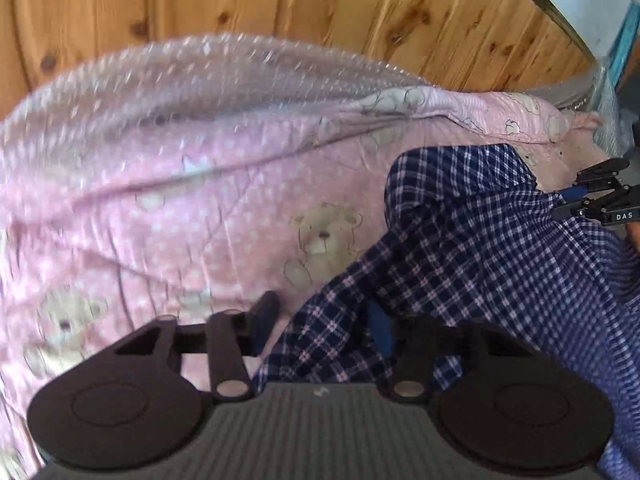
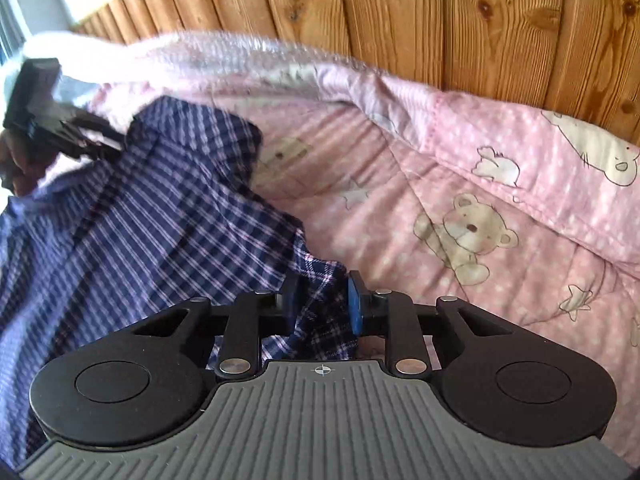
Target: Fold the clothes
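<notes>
A navy plaid shirt (image 1: 460, 240) lies crumpled on a pink bear-print quilt (image 1: 180, 208). In the left wrist view, my left gripper (image 1: 322, 316) has its fingers wide apart. Shirt fabric lies between them and drapes over the right blue pad (image 1: 380, 328), while the left finger (image 1: 266, 312) stands just clear of the cloth edge. My right gripper (image 2: 324, 300) is shut on a bunched fold of the shirt (image 2: 140, 220). It also shows at the left wrist view's right edge (image 1: 560, 204), pinching cloth. The left gripper (image 2: 116, 142) appears blurred at the shirt's raised far corner.
A knotty wooden plank wall (image 2: 480, 20) rises right behind the bed. A whitish, speckled cover (image 1: 160, 76) bunches along the quilt's (image 2: 500, 152) far edge. A person's hand (image 2: 16, 168) holds the left gripper. Bare quilt stretches to the shirt's side.
</notes>
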